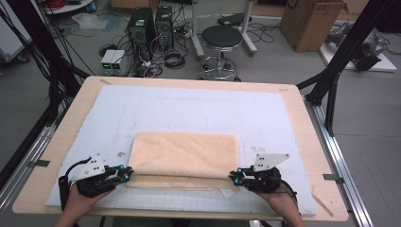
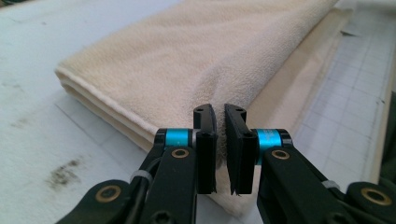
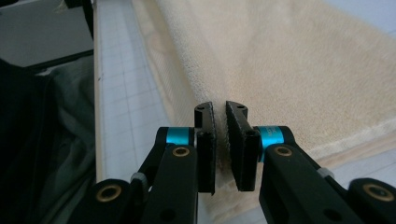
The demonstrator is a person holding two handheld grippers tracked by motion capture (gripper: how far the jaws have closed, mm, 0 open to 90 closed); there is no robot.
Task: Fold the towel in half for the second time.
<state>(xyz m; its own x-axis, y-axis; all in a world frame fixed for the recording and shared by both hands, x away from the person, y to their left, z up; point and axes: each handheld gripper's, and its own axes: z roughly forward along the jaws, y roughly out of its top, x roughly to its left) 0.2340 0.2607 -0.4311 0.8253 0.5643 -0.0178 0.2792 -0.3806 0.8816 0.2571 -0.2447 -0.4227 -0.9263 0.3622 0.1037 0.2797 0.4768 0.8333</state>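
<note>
Two tools clamp the folded towel (image 1: 184, 158) near the desk's (image 1: 302, 123) front edge: left tool (image 1: 126, 174) and right tool (image 1: 233, 177) at its front corners

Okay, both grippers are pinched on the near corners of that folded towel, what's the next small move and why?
Probably lift both corners together and carry them toward the far edge. The left gripper and right gripper each have their fingers closed on a near corner of the beige towel, which lies flat and folded on the white mat; an even lift should keep the next fold square.
</note>
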